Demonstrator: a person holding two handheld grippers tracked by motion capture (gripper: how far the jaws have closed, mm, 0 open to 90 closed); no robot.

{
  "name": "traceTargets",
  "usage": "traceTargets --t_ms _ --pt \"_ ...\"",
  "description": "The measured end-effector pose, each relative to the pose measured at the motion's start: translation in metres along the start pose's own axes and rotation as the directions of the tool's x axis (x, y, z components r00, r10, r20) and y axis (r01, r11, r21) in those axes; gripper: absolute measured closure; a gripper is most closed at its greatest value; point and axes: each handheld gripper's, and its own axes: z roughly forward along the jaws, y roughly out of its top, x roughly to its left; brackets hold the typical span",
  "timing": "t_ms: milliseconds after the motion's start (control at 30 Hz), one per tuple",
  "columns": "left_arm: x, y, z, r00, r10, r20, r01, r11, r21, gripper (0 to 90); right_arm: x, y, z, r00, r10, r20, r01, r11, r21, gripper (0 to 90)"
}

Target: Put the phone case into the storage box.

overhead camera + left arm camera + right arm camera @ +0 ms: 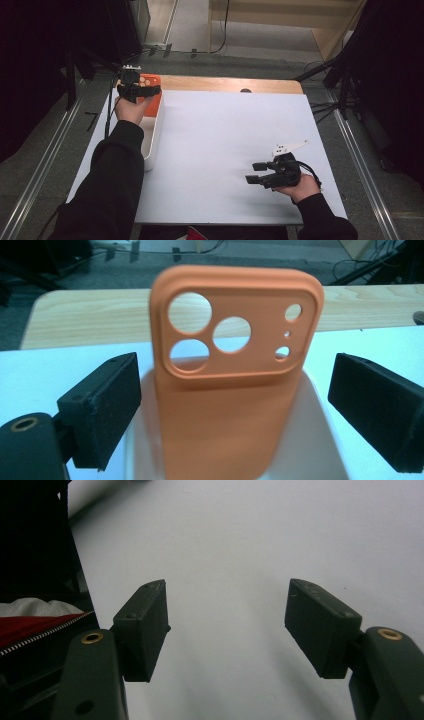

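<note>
Counter: white sheet over wood, dark room behind.
Case: orange phone case stood upright in white bin, at the counter's far left corner.
Left gripper: fingers apart, flanking the case, no contact.
Right gripper: fingers apart, nothing between, idle.
Next: left gripper to be withdrawn straight back, so the case is not tipped.

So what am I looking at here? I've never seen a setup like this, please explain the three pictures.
A person at a table holds a hand-operated claw in each hand; no robot arm is involved. The high view looks down from above: left claw at a white bin, right claw over the white table. The other two pictures come from cameras riding on each claw. In the left gripper view an orange phone case stands in the bin between the open jaws, which do not touch it. In the right gripper view the jaws are open with nothing between them.
</note>
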Motion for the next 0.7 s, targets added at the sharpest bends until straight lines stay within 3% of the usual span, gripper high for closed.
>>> traceTargets --t_ms 400,533,700 --pt "0.001 0.004 -0.012 0.9994 0.0 0.036 0.0 1.0 0.002 7.1 0.0 0.0 0.0 1.0 0.001 0.001 -0.001 1.0 -0.001 32.9" --pt "0.004 0.005 -0.016 0.9971 -0.025 0.072 0.024 0.9996 0.015 7.1 0.0 0.0 0.0 1.0 0.005 0.002 -0.005 1.0 0.002 32.9" --pt "0.003 0.006 -0.021 0.9978 -0.008 0.066 0.007 0.9997 0.022 7.1 0.0 0.0 0.0 1.0 0.006 0.002 -0.006 1.0 0.002 32.9"
